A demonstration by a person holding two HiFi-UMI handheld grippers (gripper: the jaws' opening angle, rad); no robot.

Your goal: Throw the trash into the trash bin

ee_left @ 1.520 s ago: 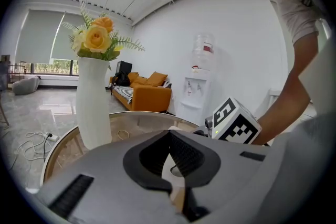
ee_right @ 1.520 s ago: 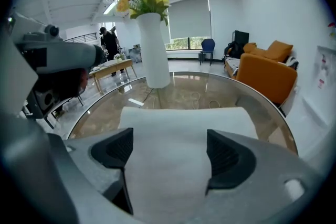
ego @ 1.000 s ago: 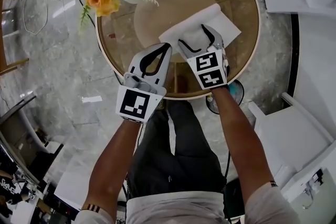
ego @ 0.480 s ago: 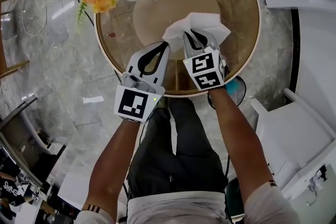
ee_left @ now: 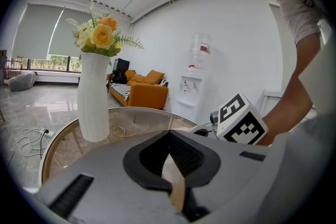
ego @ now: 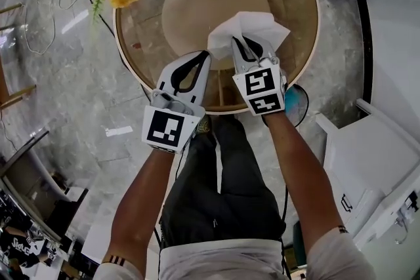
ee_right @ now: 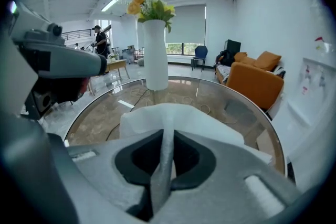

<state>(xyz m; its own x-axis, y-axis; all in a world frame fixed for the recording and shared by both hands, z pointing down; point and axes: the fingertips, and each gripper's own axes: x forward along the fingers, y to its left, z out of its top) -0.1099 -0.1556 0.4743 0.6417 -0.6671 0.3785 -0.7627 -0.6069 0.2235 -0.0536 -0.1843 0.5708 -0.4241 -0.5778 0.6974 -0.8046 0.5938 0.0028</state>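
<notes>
Currently: right tool point(ego: 245, 44) jaws just closing, now nearly together, pinching near edge of white paper napkin point(ego: 252, 24). Napkin crumpled, gathered up at pinch, rest spreading ahead of tool, away from person, over round glass desk point(ego: 305, 42). Whether far edge touches glass: cannot tell. Left tool point(ego: 203, 57) just beside, on left, jaws together, nothing held, apart from napkin. Right hand nearer, has the grip. Trash bin not identifiable in any view. Likely next move: carry napkin off desk, direction unclear.
</notes>
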